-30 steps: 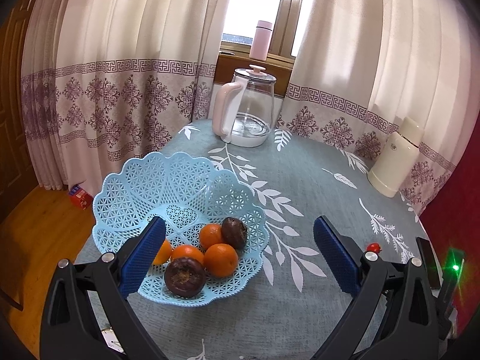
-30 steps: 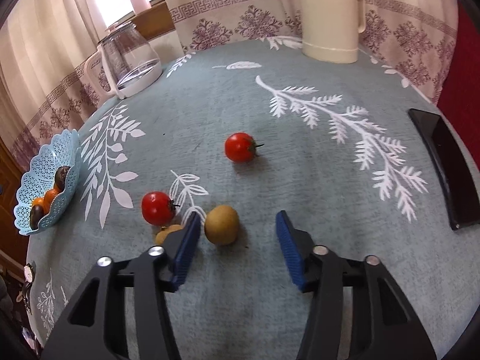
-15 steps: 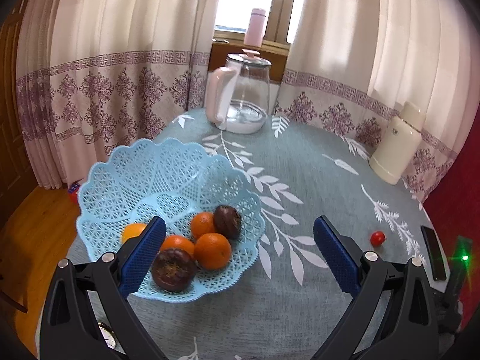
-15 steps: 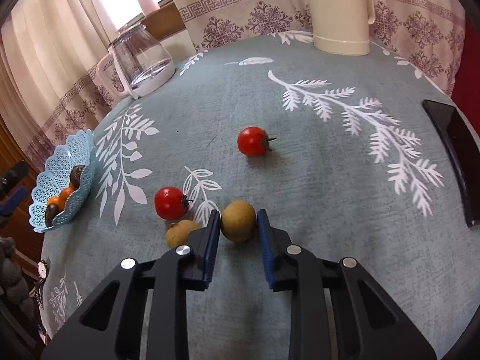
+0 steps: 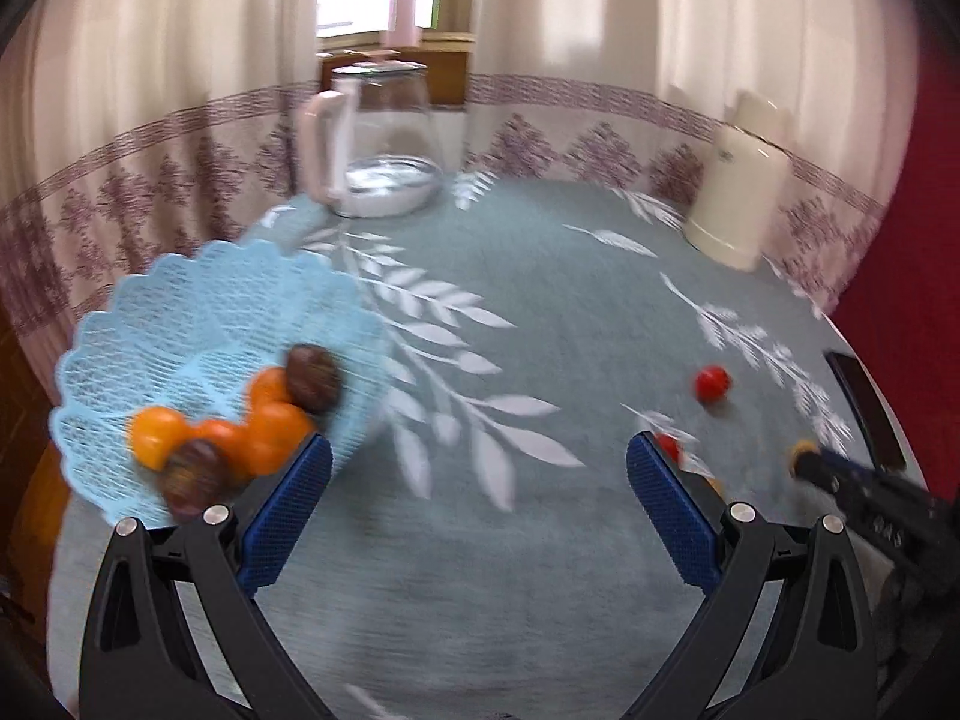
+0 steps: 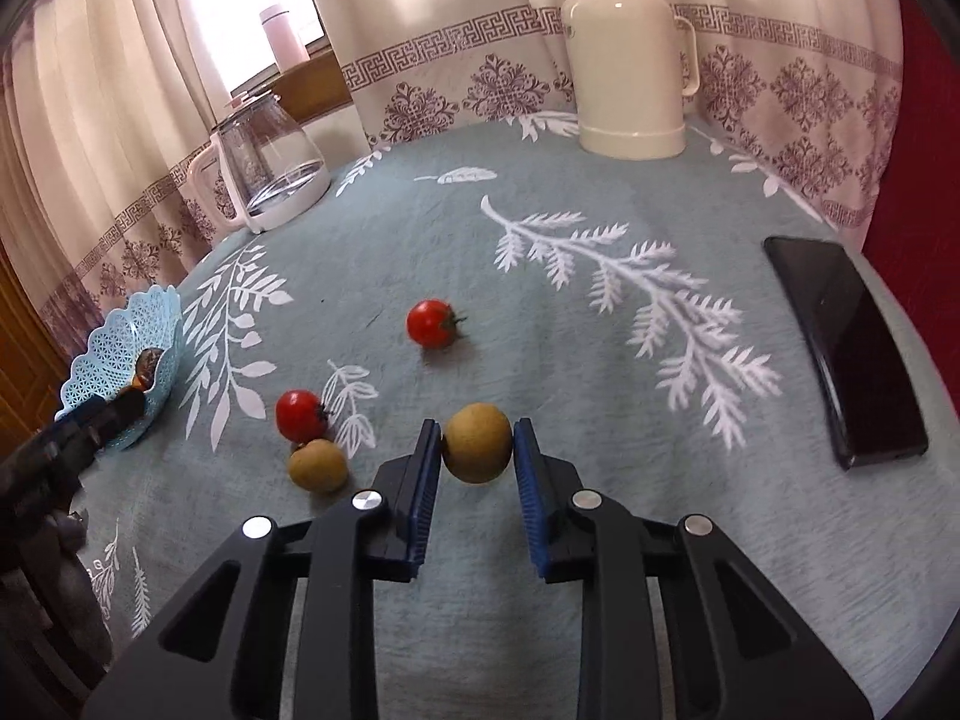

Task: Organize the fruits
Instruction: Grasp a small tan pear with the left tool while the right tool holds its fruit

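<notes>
A: Fruits first. Right gripper (image 6: 477, 450) has its jaws pinching the brown-yellow round fruit (image 6: 477, 443), which looks lifted just clear of the cloth. Hard to be sure of the gap.

B: Left one?

A: Left gripper (image 5: 477, 501) has its jaws spread wide with nothing between them, hanging over the desk (image 5: 480, 600) beside the blue basket (image 5: 180, 324). That view is motion-blurred.

B: Tips for the step?

A: My read: carry the fruit across to the basket. Keep the squeeze light, since it's round and could pop out sideways or bruise. Lift it above the scalloped rim, lower it in and let go low, so it doesn't knock the oranges (image 5: 264, 420) and the dark fruits (image 5: 312, 375) already piled there. Keep the left gripper out of the path.

B: What's left on the desk?

A: Second brown-yellow fruit (image 6: 317, 465), touching or just beside the near tomato (image 6: 300, 415). Far tomato (image 6: 431, 323) is further out, apart from them. So three loose after this one.

B: Surface, room?

A: Desk has a grey-blue cloth with white leaf prints, soft-looking, so fruit probably won't roll far. Black phone (image 6: 846, 354) lies at the right edge. Further back, a glass kettle (image 6: 264, 162) with a pink handle and a cream thermos (image 6: 627, 60). Behind those, patterned curtains, a window, and a pink bottle (image 6: 281, 39) on the sill.
</notes>
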The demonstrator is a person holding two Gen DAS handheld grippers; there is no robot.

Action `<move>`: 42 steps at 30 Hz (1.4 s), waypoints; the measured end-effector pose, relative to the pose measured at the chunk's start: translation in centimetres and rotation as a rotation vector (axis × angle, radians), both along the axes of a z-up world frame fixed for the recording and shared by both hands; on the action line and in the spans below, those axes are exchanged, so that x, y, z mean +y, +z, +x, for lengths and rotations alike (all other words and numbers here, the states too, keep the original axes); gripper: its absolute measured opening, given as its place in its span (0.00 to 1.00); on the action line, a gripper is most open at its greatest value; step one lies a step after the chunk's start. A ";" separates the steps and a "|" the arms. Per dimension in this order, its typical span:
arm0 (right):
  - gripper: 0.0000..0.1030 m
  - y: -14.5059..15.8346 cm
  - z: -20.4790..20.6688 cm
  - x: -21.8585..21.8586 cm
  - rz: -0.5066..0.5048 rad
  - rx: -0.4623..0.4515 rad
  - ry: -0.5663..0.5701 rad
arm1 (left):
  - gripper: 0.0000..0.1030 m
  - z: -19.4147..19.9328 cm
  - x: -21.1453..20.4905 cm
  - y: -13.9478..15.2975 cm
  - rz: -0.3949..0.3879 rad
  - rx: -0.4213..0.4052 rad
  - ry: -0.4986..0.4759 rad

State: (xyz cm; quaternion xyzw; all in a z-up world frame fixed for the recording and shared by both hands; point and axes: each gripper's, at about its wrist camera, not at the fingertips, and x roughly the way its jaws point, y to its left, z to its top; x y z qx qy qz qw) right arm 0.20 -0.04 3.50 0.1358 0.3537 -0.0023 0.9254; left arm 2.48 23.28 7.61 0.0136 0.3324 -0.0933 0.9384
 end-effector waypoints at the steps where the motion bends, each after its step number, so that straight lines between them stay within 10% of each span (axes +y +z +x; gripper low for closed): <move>1: 0.25 0.1 0.1 -0.2 -0.004 -0.003 0.003 | 0.97 0.0 -0.5 -0.2 0.001 0.005 -0.010; 8: 0.24 -0.8 1.0 -0.4 -0.003 0.013 0.036 | 0.97 -0.1 -5.2 -1.9 0.018 0.060 -0.100; 35: 0.26 -2.7 1.8 -2.0 0.167 0.051 0.073 | 0.28 1.5 -9.5 -5.5 -0.021 0.217 -0.191; 42: 0.26 -2.7 1.8 -1.9 0.164 0.054 0.074 | 0.28 0.5 -9.1 -5.4 -0.044 0.212 -0.196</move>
